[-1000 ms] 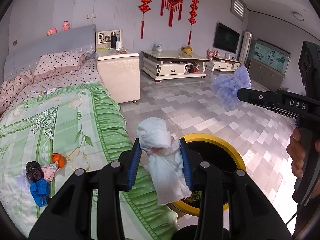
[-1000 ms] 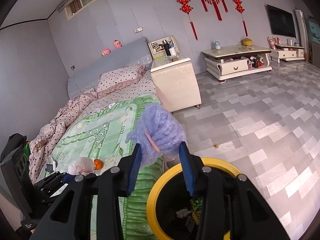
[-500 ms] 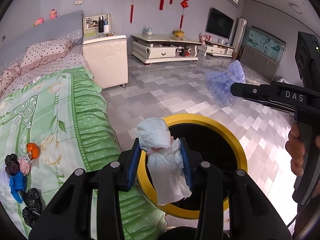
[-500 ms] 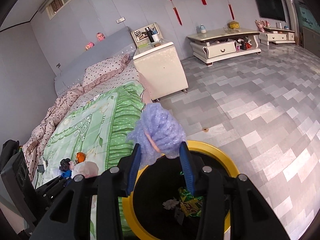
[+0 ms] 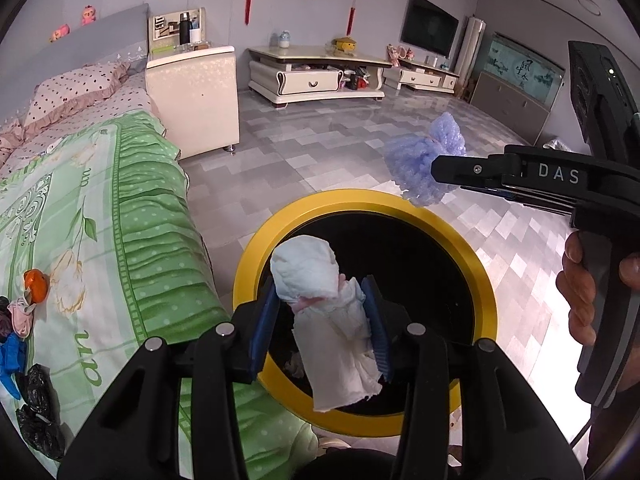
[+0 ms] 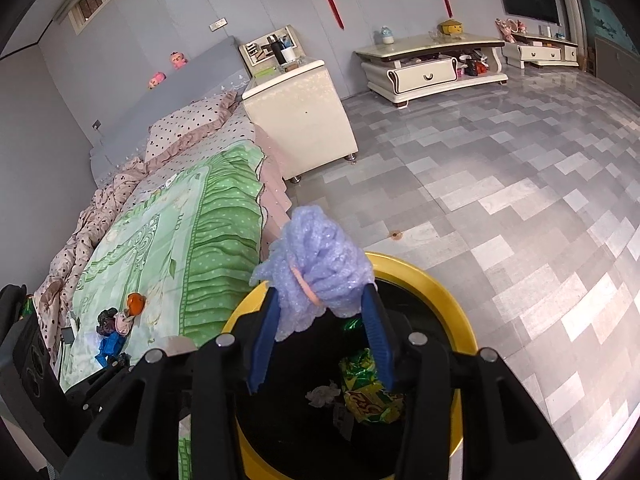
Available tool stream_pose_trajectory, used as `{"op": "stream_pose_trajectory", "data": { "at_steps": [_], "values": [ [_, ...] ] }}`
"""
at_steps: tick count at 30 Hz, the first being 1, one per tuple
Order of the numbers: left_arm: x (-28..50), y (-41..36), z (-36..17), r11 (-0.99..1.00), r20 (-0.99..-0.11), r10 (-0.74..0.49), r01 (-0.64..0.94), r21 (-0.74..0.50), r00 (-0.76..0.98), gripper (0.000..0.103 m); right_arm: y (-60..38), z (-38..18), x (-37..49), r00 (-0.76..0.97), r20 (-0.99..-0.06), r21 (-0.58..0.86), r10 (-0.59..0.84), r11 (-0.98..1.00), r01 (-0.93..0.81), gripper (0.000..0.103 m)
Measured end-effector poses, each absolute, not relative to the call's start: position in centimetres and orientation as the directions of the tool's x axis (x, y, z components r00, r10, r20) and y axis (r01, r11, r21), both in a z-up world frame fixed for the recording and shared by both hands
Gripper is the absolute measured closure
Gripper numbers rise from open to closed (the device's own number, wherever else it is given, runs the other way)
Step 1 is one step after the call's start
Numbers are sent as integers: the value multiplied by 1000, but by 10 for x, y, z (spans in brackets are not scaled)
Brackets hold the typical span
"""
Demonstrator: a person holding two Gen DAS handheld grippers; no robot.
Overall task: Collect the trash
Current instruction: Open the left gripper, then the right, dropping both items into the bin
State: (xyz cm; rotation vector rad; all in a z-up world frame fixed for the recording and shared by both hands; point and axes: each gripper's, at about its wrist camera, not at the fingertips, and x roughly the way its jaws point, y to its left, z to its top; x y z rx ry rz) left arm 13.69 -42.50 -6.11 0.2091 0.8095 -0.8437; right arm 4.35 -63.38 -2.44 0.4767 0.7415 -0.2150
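A crumpled white tissue wad [image 5: 308, 272] hangs between the blue pads of my left gripper [image 5: 320, 294], right over the mouth of the yellow-rimmed black bin [image 5: 360, 197]. The left jaws are opening, with the pads still touching the wad. My right gripper [image 6: 320, 300] holds a purple foam wad [image 6: 320, 256] at its fingertips above the bin's rim [image 6: 440, 292]; its jaws are also opening. From the left wrist, the right gripper [image 5: 438, 168] with its purple foam wad [image 5: 416, 160] reaches in from the right, a hand on its handle. A green wrapper [image 6: 364, 392] lies inside the bin.
The bed with a green cover [image 5: 120, 220] stands directly left of the bin. On it lie an orange peel [image 5: 36, 280], black bags [image 5: 36, 404] and a blue scrap [image 5: 10, 360]. A cream nightstand [image 5: 192, 92] and a TV cabinet [image 5: 316, 76] stand farther off on the grey tiled floor.
Both grippers have sunk toward the bin, which now fills the view beneath them. The tissue and the purple wad stay between their pads, and the left jaws stand slightly wider.
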Motion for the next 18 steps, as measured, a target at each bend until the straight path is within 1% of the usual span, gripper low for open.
{"op": "stream_pose_trajectory", "data": {
  "at_steps": [2, 7, 9, 13, 14, 15, 17, 18],
  "values": [
    [136, -425, -60, 661, -709, -590, 736, -148, 386, 61, -633, -24, 43, 722, -692, 341, -23, 871, 354, 61],
    [132, -424, -55, 658, -701, -599, 737, -155, 387, 52, -636, -23, 40, 724, -689, 350, -27, 863, 364, 61],
    [133, -422, -54, 657, -699, -602, 737, -160, 385, 47, -637, -22, 39, 725, -688, 353, -29, 859, 370, 58],
    [133, -418, -52, 658, -693, -606, 735, -162, 390, 42, -637, -21, 36, 722, -691, 354, -35, 854, 380, 55],
    [132, -416, -51, 659, -691, -607, 734, -162, 393, 37, -637, -21, 36, 720, -693, 354, -36, 853, 384, 53],
    [132, -414, -50, 661, -688, -608, 733, -162, 396, 35, -637, -20, 35, 719, -694, 355, -37, 852, 386, 52],
    [133, -410, -48, 668, -684, -607, 726, -163, 405, 33, -637, -20, 34, 717, -696, 356, -37, 850, 389, 51],
    [134, -407, -47, 672, -682, -606, 722, -164, 409, 31, -637, -20, 34, 717, -696, 356, -38, 849, 391, 49]
  ]
}}
